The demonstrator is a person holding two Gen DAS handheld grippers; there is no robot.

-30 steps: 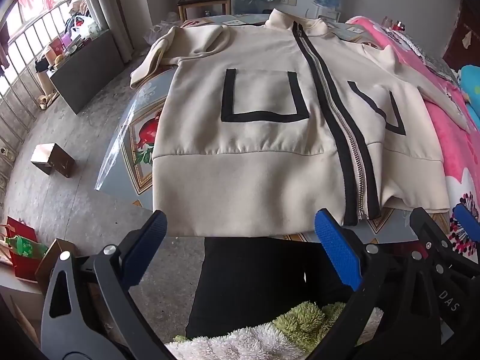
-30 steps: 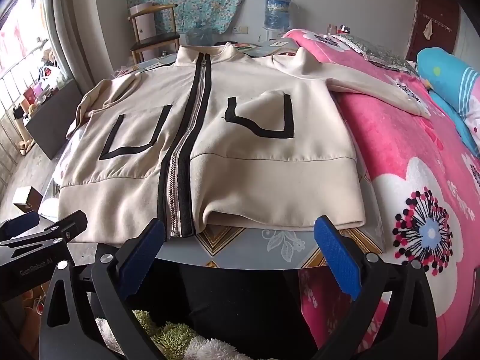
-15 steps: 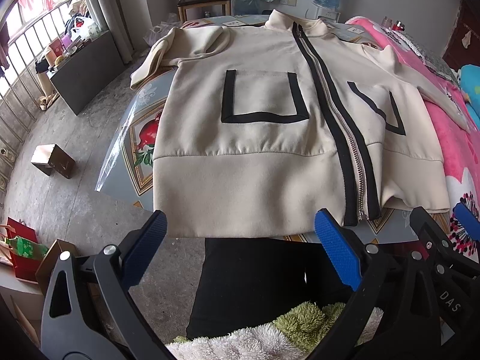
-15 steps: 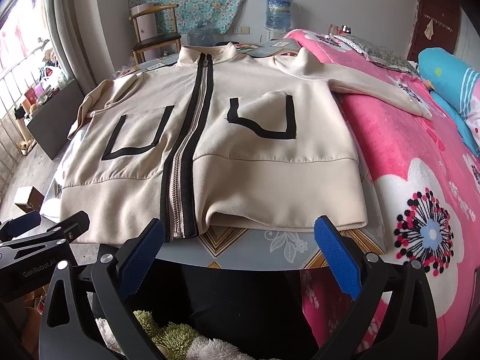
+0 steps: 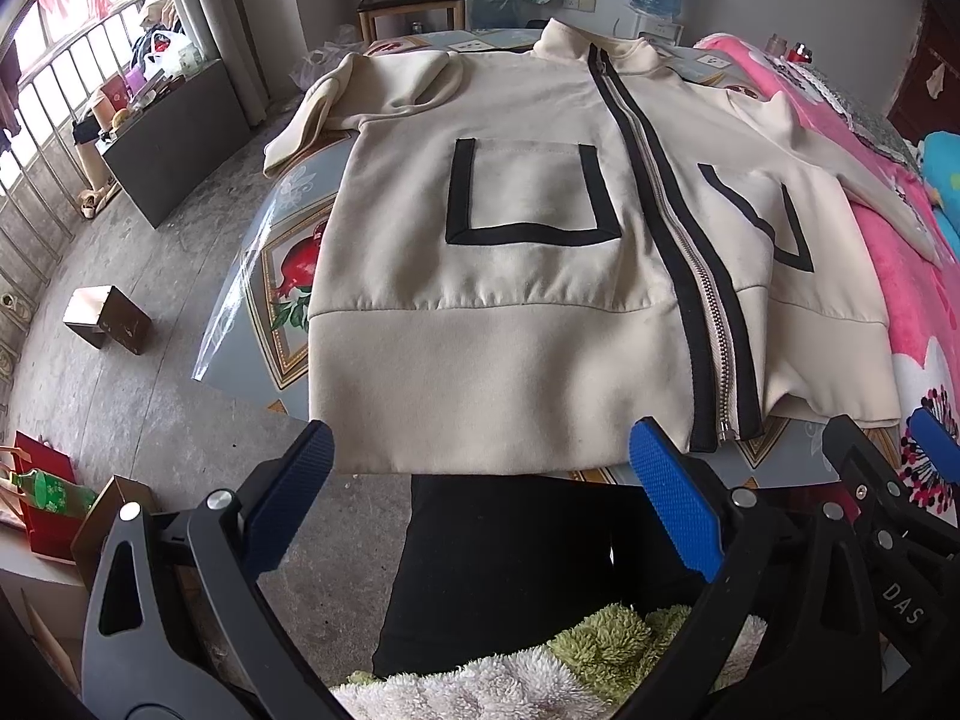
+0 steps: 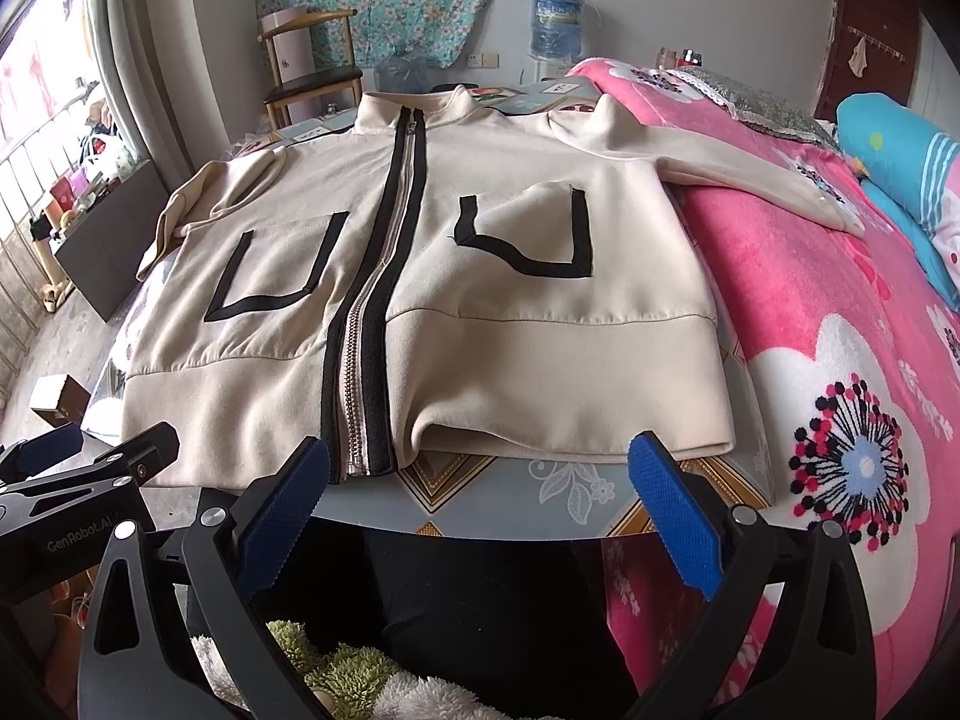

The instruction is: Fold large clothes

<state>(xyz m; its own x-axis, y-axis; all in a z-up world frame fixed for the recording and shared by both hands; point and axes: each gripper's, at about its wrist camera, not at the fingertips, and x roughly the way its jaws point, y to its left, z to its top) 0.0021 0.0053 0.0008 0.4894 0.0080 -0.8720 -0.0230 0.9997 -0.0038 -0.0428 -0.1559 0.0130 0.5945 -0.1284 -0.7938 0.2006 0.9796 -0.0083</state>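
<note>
My left wrist camera low at the near table edge [image 5: 288,372], facing forward over the jacket [image 5: 510,360], my right wrist camera [image 6: 600,360] just beside, probably same height, both sharing jacket, zipper [image 5: 690,252], pink blanket [image 6: 840,330].

Your jacket [image 5: 510,312] lies flat on the table [image 5: 288,276] mid-frame; bed [image 6: 828,312] at right, chair [image 6: 312,78] behind, upper left.
</note>
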